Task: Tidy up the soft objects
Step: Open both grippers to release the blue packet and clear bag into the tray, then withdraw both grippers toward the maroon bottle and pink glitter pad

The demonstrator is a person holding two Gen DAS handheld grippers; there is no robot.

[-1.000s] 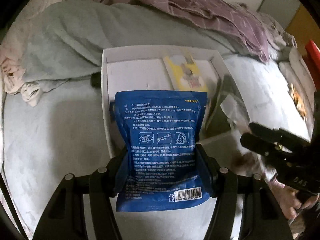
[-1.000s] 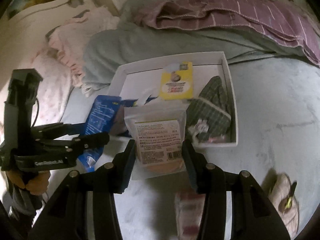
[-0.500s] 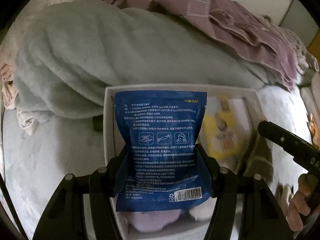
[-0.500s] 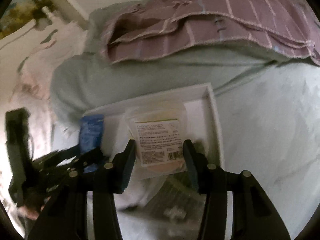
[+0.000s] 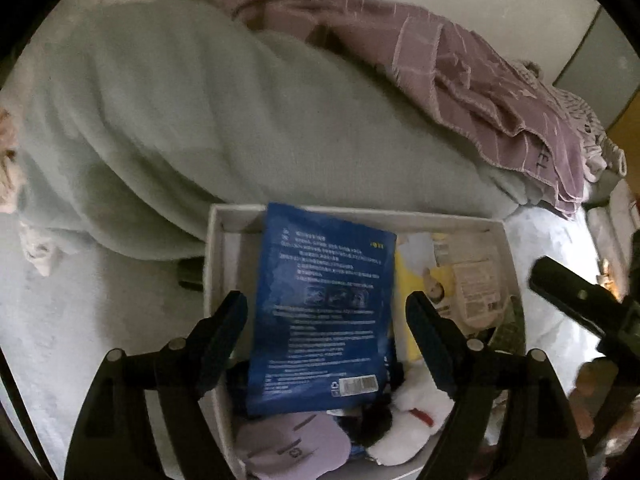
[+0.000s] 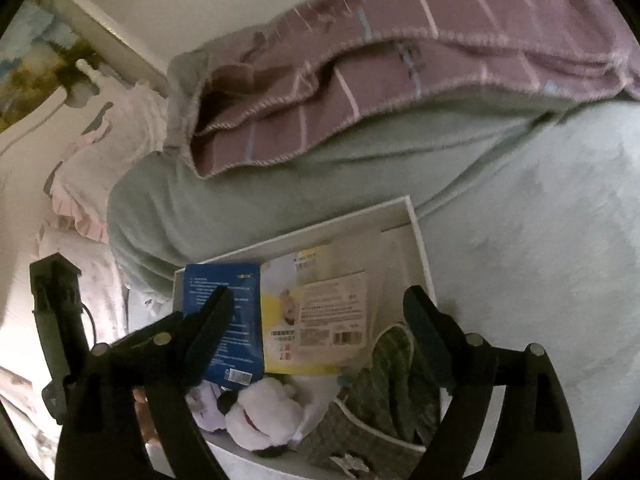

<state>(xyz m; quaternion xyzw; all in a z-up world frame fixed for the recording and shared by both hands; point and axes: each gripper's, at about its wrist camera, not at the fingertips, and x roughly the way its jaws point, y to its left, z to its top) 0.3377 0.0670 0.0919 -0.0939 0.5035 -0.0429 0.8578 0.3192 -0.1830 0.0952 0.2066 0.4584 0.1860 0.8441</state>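
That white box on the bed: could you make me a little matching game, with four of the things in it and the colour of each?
Things:
1. flat printed pouch
2. plush toy
3. folded checked cloth
4. card under the clear packet

Colours:
A. white
B. yellow
C. blue
D. dark green

Pairs: 1-C, 2-A, 3-D, 4-B. All lie inside the white box.

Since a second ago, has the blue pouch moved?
Yes. The blue pouch now lies inside the white box, against its far left corner; the left gripper jaws have just opened off it.
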